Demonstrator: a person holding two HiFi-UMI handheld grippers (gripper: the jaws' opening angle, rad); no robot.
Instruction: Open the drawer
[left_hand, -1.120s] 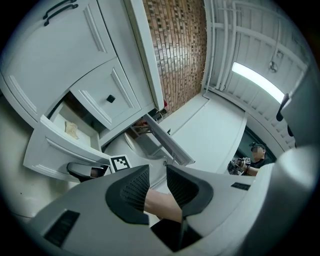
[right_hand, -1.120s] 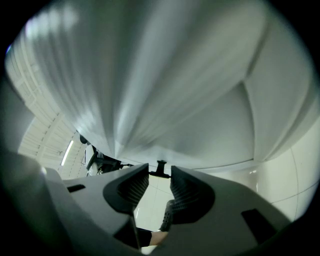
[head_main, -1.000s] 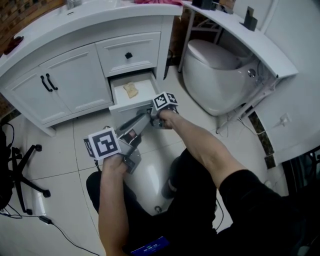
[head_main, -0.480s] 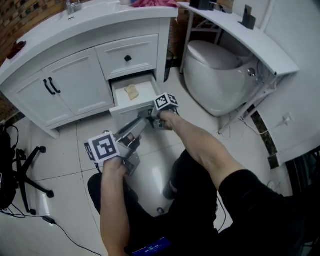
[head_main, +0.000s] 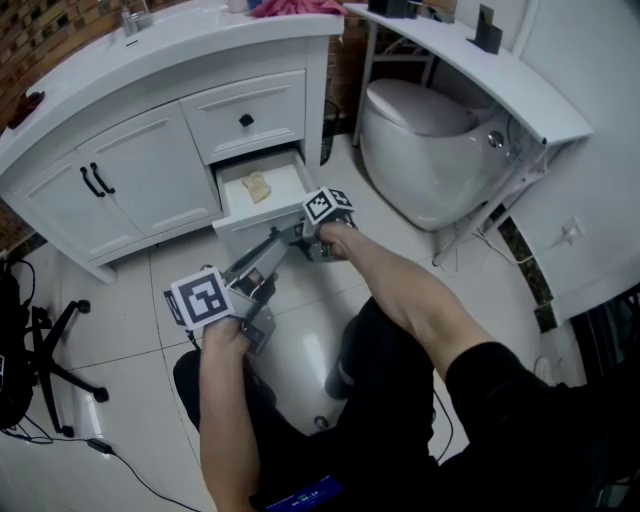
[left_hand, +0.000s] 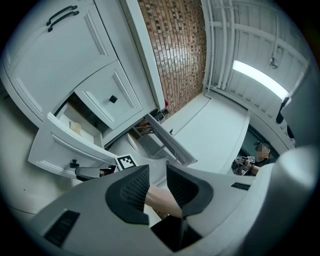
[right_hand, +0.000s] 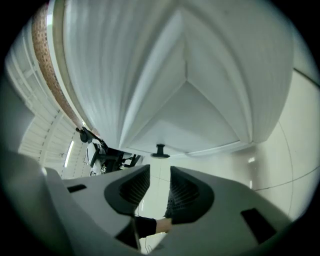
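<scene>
**Lower drawer pulled out, both grippers low before it**

Nearest, the person crouches over the tiled floor (head_main: 120, 400), and the right forearm (head_main: 400, 285) reaches forward. The left gripper (left_hand: 157, 175) is held level, closer to the person than the other one. Its jaws stand a narrow gap apart and grip nothing; only the right forearm shows beyond the gap. The right gripper (right_hand: 160, 175) sits just ahead, tilted down at the front of the drawer (head_main: 286, 182). Its jaws have just been closing and stand narrowly apart with nothing between them, the black knob (right_hand: 160, 150) a little beyond their tips.

The drawer, the lower of two in the white vanity cabinet (head_main: 150, 170), is pulled partly out, with a small tan lump (head_main: 257, 185) inside. Above it the upper drawer (head_main: 250, 112) is closed. Farther on, a pink cloth (head_main: 290, 7) lies on the counter (head_main: 120, 55). A toilet (head_main: 430, 140) stands to the cabinet's right.
</scene>
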